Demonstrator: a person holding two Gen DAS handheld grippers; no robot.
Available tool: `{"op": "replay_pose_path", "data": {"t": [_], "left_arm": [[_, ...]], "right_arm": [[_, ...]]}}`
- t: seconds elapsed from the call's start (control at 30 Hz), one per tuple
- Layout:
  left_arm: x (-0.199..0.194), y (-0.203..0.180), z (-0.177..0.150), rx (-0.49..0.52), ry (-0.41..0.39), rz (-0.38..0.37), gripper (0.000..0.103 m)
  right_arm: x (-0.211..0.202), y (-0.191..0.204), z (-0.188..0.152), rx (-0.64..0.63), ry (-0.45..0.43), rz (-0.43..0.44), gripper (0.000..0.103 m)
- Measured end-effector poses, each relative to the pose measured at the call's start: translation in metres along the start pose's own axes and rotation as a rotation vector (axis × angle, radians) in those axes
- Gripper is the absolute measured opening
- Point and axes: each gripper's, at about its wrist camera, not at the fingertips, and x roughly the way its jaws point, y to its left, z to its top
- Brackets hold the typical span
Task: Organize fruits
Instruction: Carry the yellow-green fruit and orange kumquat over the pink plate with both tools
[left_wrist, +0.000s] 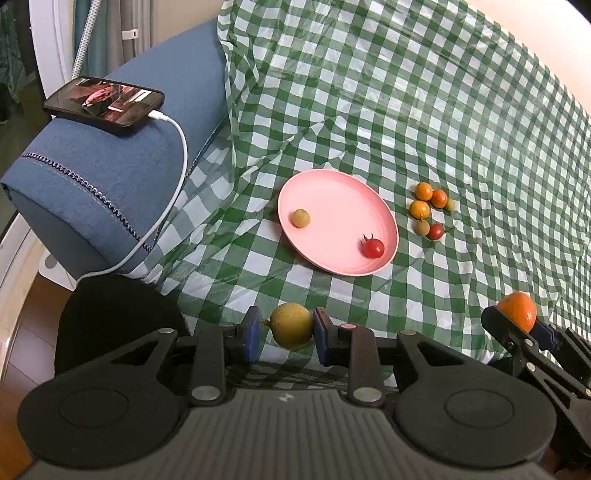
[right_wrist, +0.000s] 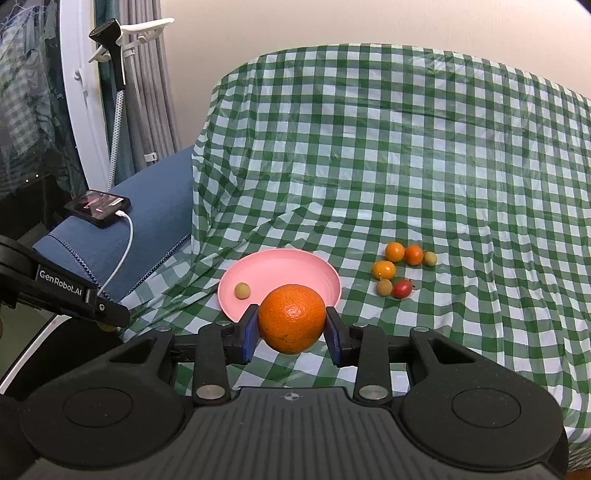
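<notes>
Two fruits (left_wrist: 301, 218) on plate (left_wrist: 332, 192); cluster (left_wrist: 430, 210) to its right.

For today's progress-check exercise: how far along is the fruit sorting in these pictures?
Done: a small green fruit and a red cherry tomato lie on the round pink plate. In hand: the left tongs grip a yellow-green round fruit; the right tongs grip a large orange. Left: six small fruits clustered on the green checked cloth beside the plate.
</notes>
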Motion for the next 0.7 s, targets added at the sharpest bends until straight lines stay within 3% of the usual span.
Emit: {"op": "replay_pose_path", "data": {"t": [0.33,0.7], "left_arm": [[0.035,-0.01,0.025,0.0,0.034,0.025,0.033],[0.096,-0.032,0.072,0.025,0.063,0.053,0.033]], "right_arm": [[0.035,-0.009,0.002,0.009,0.044,-0.012,0.038],[0.106,-0.016,0.008,0.02,0.12,-0.013,0.038]]}}
